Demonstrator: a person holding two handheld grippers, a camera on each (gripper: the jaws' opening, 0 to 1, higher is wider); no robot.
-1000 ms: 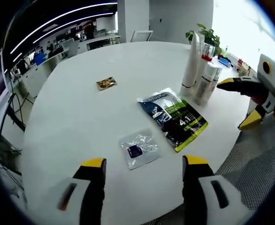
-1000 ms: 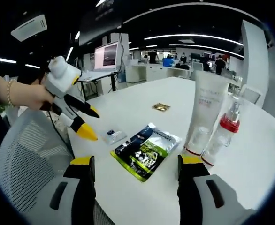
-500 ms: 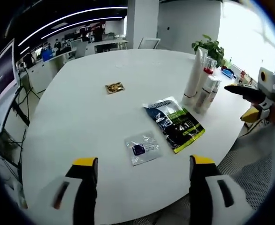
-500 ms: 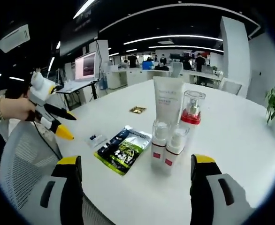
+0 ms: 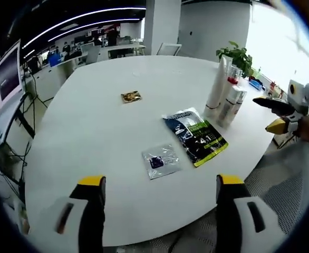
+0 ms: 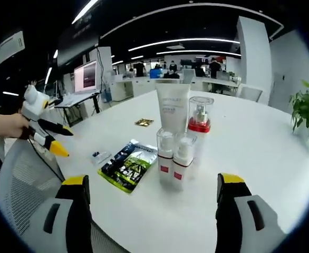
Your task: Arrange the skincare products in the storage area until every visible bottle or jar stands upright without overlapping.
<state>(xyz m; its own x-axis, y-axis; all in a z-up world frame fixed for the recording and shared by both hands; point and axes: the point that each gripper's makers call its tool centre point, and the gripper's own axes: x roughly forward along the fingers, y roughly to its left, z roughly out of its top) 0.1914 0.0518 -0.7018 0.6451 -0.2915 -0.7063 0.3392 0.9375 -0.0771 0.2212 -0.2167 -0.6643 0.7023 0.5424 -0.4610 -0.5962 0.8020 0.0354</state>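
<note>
Skincare products stand upright in a tight cluster on the white round table [image 6: 260, 147]: a white tube [image 6: 172, 108], a red-collared pump bottle [image 6: 199, 122] touching its side, and two small clear bottles [image 6: 171, 158] just in front. Beside the cluster lie a dark green-and-blue pouch [image 6: 127, 165], a clear sachet [image 5: 159, 161] and a gold packet [image 5: 131, 97]. Left gripper [image 5: 158, 187] and right gripper [image 6: 151, 185] both hover with jaws spread wide, holding nothing.

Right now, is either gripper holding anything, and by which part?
Nothing is held. The left gripper and right gripper both stand open and empty, back from the upright bottles on the table.
</note>
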